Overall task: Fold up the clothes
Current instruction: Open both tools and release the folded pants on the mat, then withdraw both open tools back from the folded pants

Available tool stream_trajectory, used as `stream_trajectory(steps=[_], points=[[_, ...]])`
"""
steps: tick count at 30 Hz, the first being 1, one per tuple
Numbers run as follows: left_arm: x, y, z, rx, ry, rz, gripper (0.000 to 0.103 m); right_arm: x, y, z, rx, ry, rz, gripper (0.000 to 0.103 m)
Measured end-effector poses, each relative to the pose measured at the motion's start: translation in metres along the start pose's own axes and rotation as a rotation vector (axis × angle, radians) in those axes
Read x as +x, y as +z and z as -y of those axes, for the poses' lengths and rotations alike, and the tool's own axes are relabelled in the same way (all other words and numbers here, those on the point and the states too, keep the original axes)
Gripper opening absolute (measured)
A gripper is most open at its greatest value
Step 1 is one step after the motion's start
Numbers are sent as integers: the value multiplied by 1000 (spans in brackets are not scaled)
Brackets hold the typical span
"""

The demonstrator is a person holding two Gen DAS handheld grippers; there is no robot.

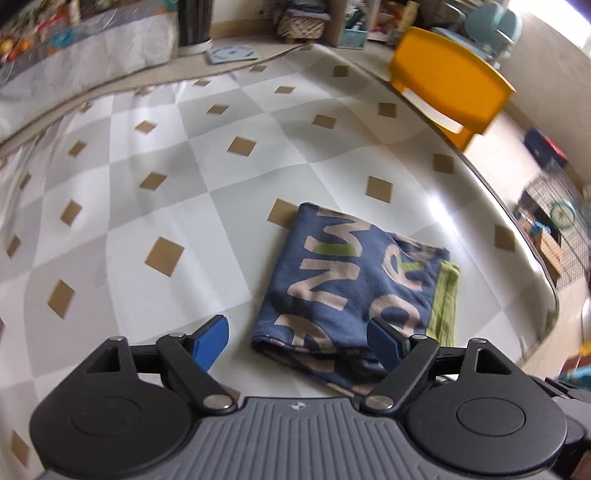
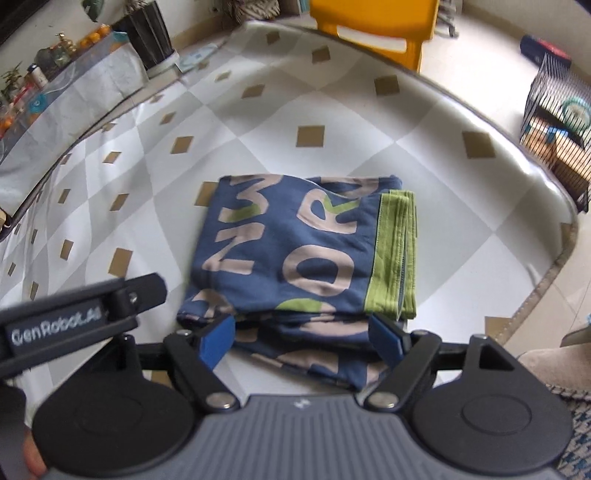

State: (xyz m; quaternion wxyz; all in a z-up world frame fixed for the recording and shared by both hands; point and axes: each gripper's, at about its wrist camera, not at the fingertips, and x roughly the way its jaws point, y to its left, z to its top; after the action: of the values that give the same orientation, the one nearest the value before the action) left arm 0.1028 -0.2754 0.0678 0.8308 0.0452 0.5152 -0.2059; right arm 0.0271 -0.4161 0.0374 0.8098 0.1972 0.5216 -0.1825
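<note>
Both grippers, left [image 1: 297,341] and right [image 2: 303,339], are hanging above the counter [image 1: 155,155] with jaws standing wide apart and gripping nothing. Below them, the folded blue garment [image 2: 295,254], lettered in beige, is lying flat near the counter's edge, its green waistband [image 2: 393,254] turned rightward.

Soft cloth on a glossy table cover

The folded garment [image 2: 295,254] looks matt knit; the checked tablecloth [image 2: 369,122] shines like smooth vinyl; the far chair [image 2: 373,22] is glossy plastic.
</note>
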Motion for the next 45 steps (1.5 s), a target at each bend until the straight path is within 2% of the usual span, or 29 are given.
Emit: stream_trajectory(steps=[7, 9, 14, 17, 19, 22, 26, 29, 33, 37, 45], points=[[-33, -33, 22, 116, -17, 11, 84, -46, -35, -13, -53, -44, 57, 79], [-40, -43, 25, 120, -5, 9, 85, -52, -45, -11, -47, -77, 61, 79], [-55, -64, 29, 132, -8, 8, 85, -61, -66, -2, -43, -50, 32, 79], [-66, -74, 31, 131, -30, 16, 85, -70, -80, 3, -37, -17, 55, 79], [-72, -78, 32, 133, -11, 32, 85, -77, -86, 2, -50, -9, 94, 79], [-78, -79, 31, 139, 40, 40, 85, -77, -88, -2, -74, -16, 95, 79], [-85, -81, 26, 139, 68, 64, 85, -80, -92, -2, -65, -6, 102, 79], [-89, -83, 18, 107, 65, 72, 86, -82, -94, 6, -33, 24, 102, 79], [-95, -86, 10, 71, 58, 84, 86, -86, -98, 9, -20, 17, 126, 79], [-102, -89, 8, 78, 74, 94, 86, -88, -100, 8, -15, -3, 142, 79], [-117, -95, 10, 110, 127, 129, 86, -90, -105, 10, -12, 8, 143, 79]])
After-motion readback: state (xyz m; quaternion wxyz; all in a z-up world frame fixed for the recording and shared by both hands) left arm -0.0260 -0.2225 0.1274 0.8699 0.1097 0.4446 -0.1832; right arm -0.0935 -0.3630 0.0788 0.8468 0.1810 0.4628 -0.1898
